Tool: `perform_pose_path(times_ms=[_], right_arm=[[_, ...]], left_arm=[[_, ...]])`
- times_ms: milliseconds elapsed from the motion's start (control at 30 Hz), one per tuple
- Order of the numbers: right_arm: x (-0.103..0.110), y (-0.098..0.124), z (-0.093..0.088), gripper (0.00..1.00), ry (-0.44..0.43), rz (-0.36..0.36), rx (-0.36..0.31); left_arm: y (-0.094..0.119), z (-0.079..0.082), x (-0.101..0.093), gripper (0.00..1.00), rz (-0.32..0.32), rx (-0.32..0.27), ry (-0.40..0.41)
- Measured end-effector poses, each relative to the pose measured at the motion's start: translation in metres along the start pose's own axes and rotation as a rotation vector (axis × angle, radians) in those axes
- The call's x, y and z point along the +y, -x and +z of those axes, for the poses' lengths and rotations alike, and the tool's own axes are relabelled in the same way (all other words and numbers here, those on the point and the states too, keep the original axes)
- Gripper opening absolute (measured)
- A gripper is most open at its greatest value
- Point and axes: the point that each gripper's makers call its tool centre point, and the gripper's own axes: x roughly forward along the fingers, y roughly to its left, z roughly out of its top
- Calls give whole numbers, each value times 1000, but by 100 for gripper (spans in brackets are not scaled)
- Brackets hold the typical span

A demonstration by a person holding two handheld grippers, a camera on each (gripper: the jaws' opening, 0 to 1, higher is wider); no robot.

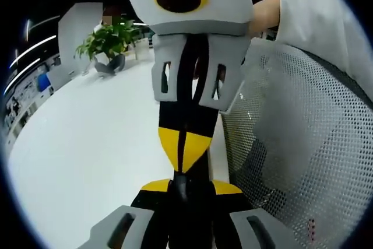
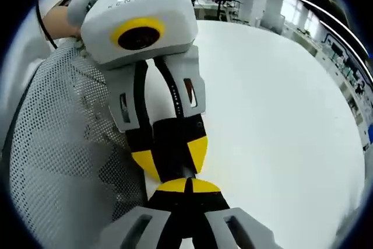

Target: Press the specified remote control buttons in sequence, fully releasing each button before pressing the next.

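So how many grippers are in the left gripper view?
2: the left gripper rising from the bottom, and the right gripper reaching down from the top, tips close together.

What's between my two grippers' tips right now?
Nothing: the left gripper and right gripper meet tip to tip, jaws closed, over the white table, seen in both views.

A white table (image 1: 76, 161) bears a potted plant (image 1: 108, 42) at its far edge, beside a grey mesh chair back (image 1: 297, 138).
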Motion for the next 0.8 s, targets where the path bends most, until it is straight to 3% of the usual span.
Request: perform_pose_path(times_ms=[233,467,633,700,733,800], right_arm=[[-6,-2,1,0,-55,0,18],[-6,0,1,0,-120,30,-26],[13,5,11,0,-54,72,-94],[16,3,11,0,-4,56,-71],[15,1,4,0,34,38,-26],[16,1,8,0,24,30,-49]], left_arm=[[0,0,1,23,5,2,3],[0,-1,1,23,6,-1,5],[0,-1,1,23,7,-2,8],[0,-1,1,23,6,-5,9],[0,-1,1,23,6,-6,11],[0,-1,1,23,6,-9,12]])
